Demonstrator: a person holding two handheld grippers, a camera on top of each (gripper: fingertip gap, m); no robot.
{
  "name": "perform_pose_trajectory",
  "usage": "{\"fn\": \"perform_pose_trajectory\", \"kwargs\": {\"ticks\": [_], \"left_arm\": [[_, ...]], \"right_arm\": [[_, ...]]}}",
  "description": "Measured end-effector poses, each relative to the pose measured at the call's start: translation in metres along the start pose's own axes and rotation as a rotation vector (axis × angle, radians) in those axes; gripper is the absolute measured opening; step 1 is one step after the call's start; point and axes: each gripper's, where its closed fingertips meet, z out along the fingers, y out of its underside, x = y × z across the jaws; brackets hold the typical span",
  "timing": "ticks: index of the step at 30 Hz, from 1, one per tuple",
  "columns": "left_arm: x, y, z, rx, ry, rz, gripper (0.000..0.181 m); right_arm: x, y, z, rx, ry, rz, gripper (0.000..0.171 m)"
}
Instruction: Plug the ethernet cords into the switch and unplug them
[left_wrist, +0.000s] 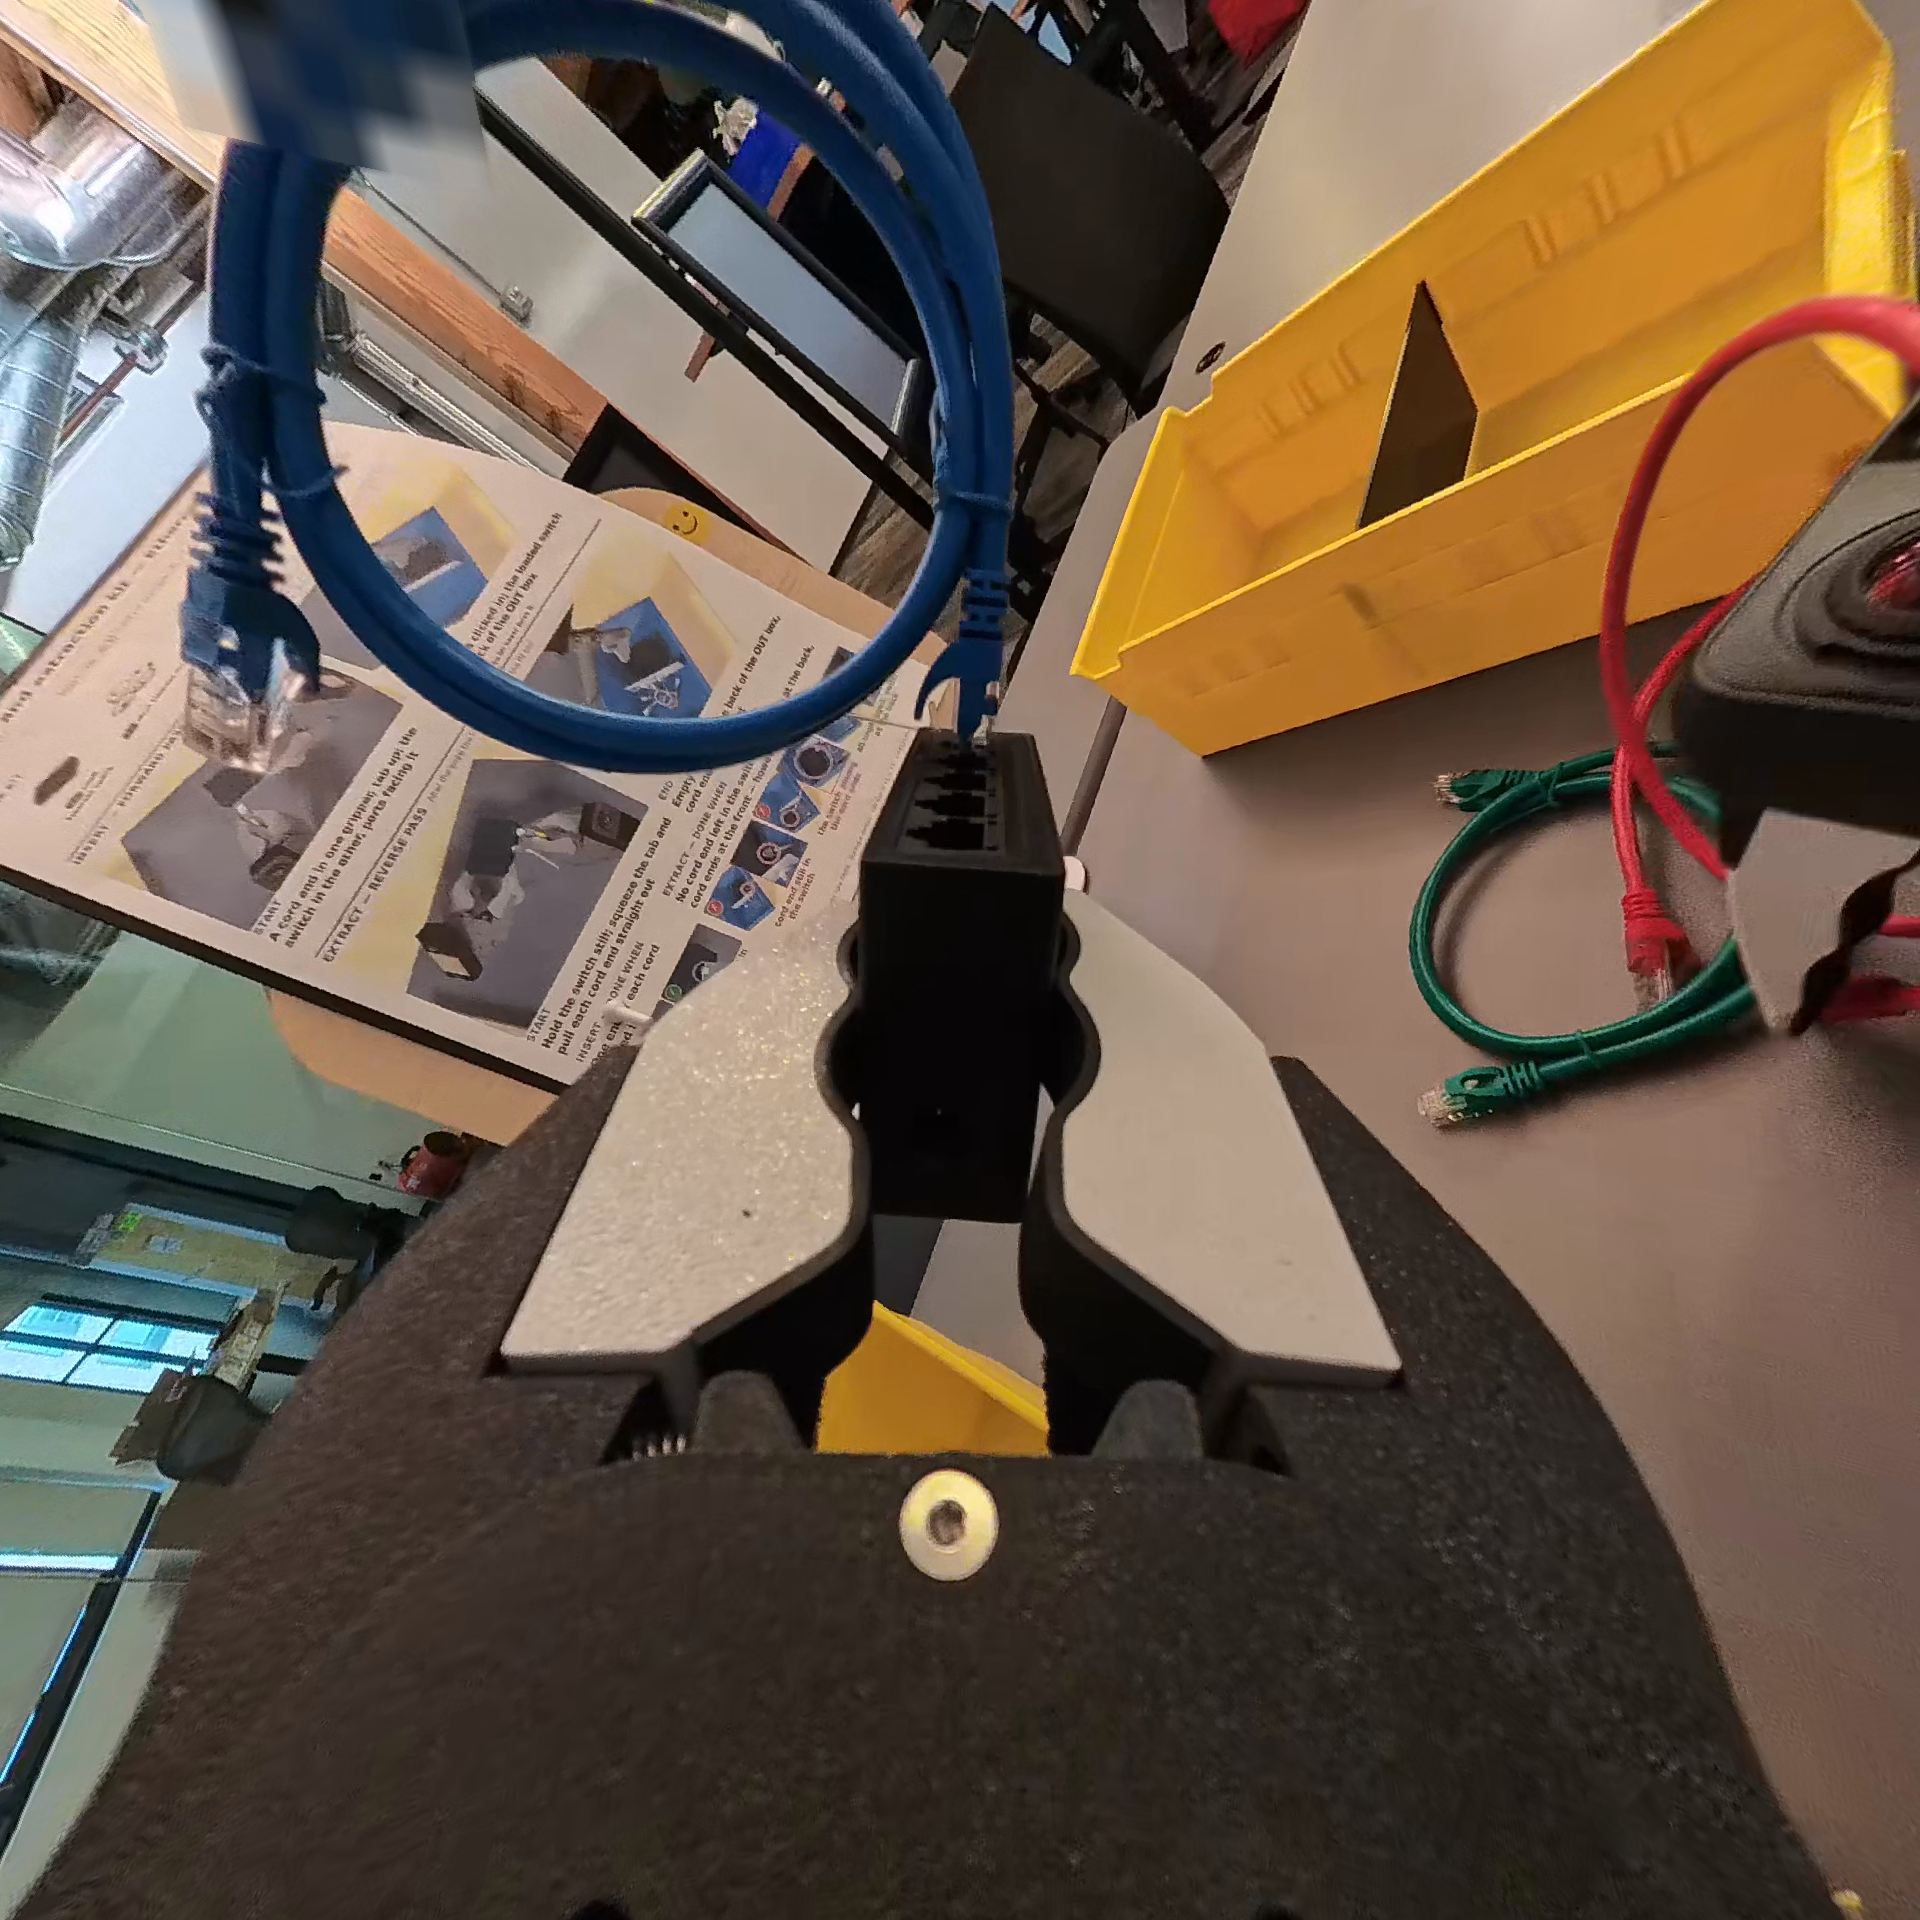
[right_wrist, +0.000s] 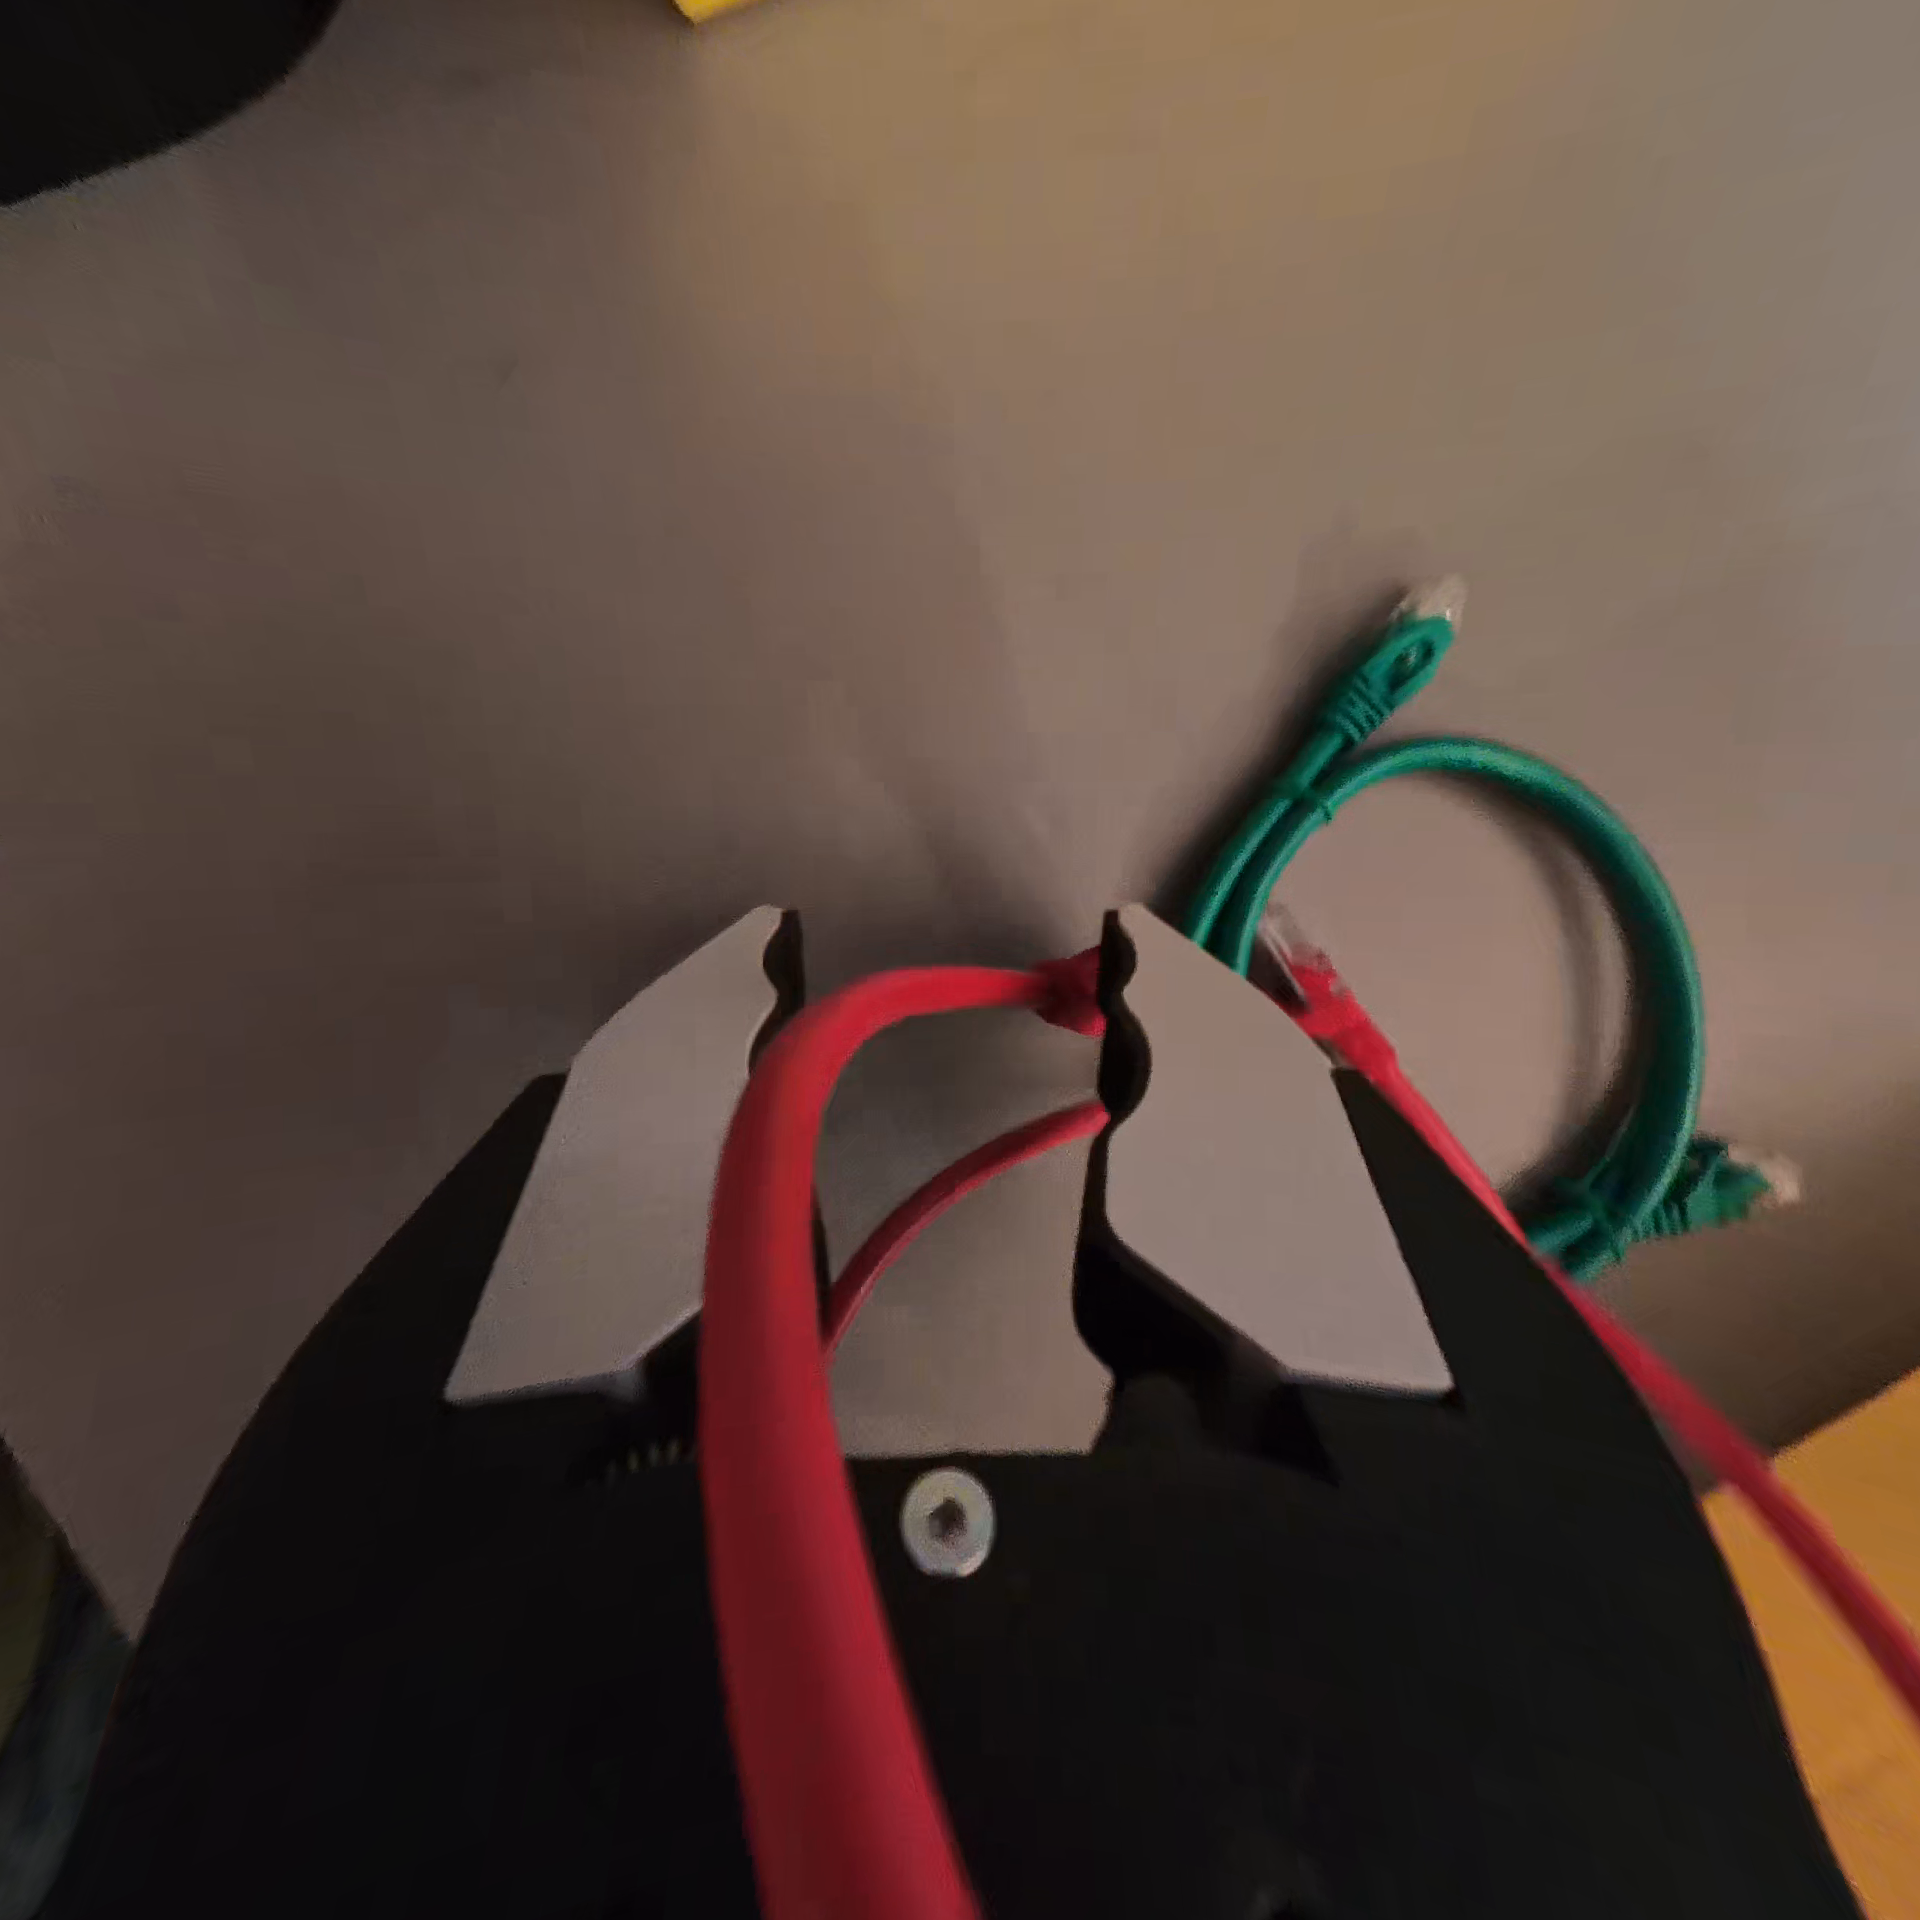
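Note:
My left gripper (left_wrist: 958, 997) is shut on a black switch (left_wrist: 961, 831) and holds it in the air with its port row facing up. A blue cord (left_wrist: 623, 743) has one plug (left_wrist: 979, 717) at the switch's farthest port. It loops upward, and its other plug (left_wrist: 244, 686) dangles at the left. My right gripper (right_wrist: 954, 966) is open just above the table. A red cord (right_wrist: 769, 1247) is draped across its jaws, with a red plug (right_wrist: 1314, 987) outside the right finger. A coiled green cord (right_wrist: 1652, 935) lies on the table beside it.
A yellow bin (left_wrist: 1351, 582) stands on the grey table (right_wrist: 623, 520) behind the cords. A printed instruction sheet (left_wrist: 416, 810) on a board stands behind the switch. The right gripper (left_wrist: 1813, 997), the red cord (left_wrist: 1631, 582) and the green cord (left_wrist: 1455, 935) show at the right of the left wrist view. One gripper's finger ends stand about 25 centimetres off the other's. It is some 5 centimetres from my right tips to the red plug (right_wrist: 1314, 987).

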Motion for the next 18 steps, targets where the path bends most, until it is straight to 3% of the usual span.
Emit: {"fn": "perform_pose_trajectory", "kwargs": {"ticks": [5, 8, 11, 15, 18], "left_arm": [[0.001, -0.007, -0.002, 0.019, 0.001, 0.006, 0.030], [0.002, -0.010, -0.003, 0.024, 0.002, 0.013, 0.030], [0.003, -0.013, -0.004, 0.031, 0.002, 0.019, 0.030], [0.006, -0.019, -0.006, 0.048, 0.009, 0.024, 0.030], [0.009, -0.022, -0.005, 0.048, 0.019, 0.029, 0.030]], "right_arm": [[-0.004, 0.008, -0.023, 0.044, 0.094, 0.070, 0.053], [0.000, 0.008, -0.033, 0.133, 0.183, 0.153, 0.066], [-0.005, 0.017, -0.037, 0.200, 0.233, 0.309, 0.066], [-0.028, 0.019, -0.046, 0.273, 0.201, 0.429, 0.063], [-0.054, 0.025, -0.050, 0.225, 0.062, 0.497, 0.061]]}}
